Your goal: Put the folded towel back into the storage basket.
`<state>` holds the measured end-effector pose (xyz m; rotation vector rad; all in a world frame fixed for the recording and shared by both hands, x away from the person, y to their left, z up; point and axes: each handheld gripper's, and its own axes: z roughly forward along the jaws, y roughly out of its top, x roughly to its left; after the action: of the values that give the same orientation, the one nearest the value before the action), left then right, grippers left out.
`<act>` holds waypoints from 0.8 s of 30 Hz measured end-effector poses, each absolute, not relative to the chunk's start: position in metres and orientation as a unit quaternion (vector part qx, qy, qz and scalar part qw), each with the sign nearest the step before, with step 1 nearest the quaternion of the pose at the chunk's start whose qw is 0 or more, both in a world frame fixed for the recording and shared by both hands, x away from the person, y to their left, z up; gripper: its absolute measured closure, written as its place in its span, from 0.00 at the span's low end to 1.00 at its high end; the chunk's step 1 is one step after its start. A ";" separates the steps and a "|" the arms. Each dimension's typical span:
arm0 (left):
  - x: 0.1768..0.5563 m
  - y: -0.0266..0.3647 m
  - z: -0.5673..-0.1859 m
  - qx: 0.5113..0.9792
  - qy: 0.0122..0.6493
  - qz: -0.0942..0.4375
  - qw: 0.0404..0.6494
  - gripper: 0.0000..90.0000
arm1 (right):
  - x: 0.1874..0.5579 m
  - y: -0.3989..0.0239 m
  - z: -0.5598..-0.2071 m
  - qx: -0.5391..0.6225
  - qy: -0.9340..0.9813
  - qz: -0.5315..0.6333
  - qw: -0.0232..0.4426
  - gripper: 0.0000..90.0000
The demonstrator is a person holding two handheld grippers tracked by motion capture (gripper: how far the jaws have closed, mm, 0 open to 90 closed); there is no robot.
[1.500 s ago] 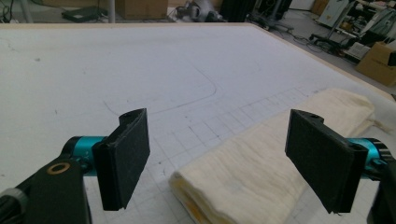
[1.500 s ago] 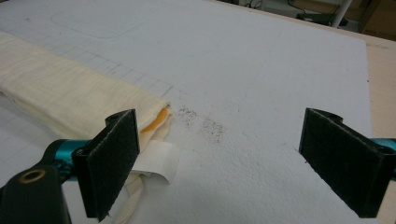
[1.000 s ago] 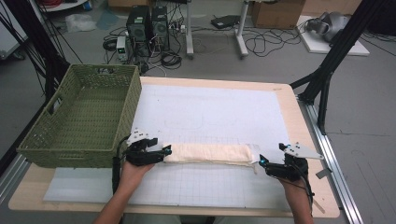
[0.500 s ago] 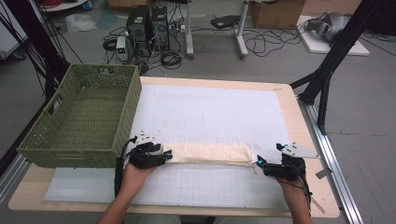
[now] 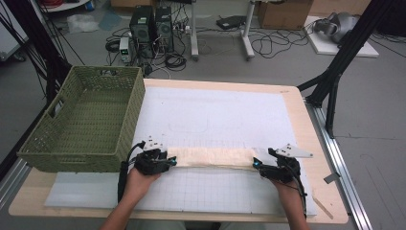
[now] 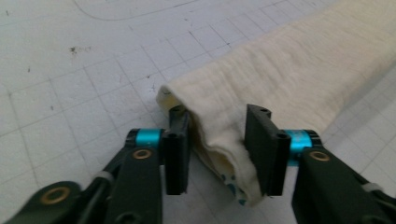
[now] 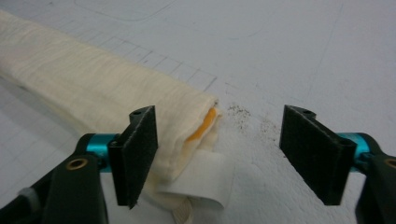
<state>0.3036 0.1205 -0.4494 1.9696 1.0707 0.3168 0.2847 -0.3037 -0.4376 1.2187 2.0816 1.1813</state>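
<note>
High view has the whole setup: a folded cream cloth [image 5: 210,156] lying as a long narrow strip across the white gridded mat [image 5: 215,115] on the desk [image 5: 297,110], with the left gripper [image 5: 168,161] at its left end and the right gripper [image 5: 257,165] at its right end, but from up there you really can't tell what the jaws are doing. Left gripper view sorts that out for its side: the cloth end [image 6: 224,149] sits between the two black jaws, which have just been closing, and both pads look to be touching the folded layers, so I'd call it clamped on the cloth. You also get a peek of a blue-dotted print on the inner layer, cut off at the bottom edge. Right gripper view shows that gripper's jaws wide apart and only just closing in; one pad sits against the cloth end [image 7: 116,93], the other is well clear over bare mat, so no grip there. This view also gives up an orange bit tucked inside the fold and a white tag [image 7: 201,179] sticking out, neither visible from above. Green woven basket [image 5: 84,122] sits at the desk's left edge, beside the mat, and looks empty.
</note>
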 end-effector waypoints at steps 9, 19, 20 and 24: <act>0.303 0.120 -0.450 0.789 0.419 0.127 0.431 0.90 | 0.289 -0.290 -0.450 0.429 0.791 0.383 0.209 0.51; 0.301 0.119 -0.451 0.789 0.416 0.137 0.430 0.90 | 0.285 -0.286 -0.446 0.404 0.820 0.365 0.178 0.52; 0.301 0.119 -0.451 0.789 0.416 0.138 0.430 0.90 | 0.284 -0.286 -0.447 0.398 0.823 0.364 0.179 0.52; 0.301 0.119 -0.451 0.788 0.417 0.137 0.431 0.90 | 0.282 -0.285 -0.447 0.403 0.820 0.371 0.166 0.67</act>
<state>0.3012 0.1188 -0.4509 1.9647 1.0410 0.3425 0.2822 -0.2854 -0.4470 1.1483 2.3361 1.0553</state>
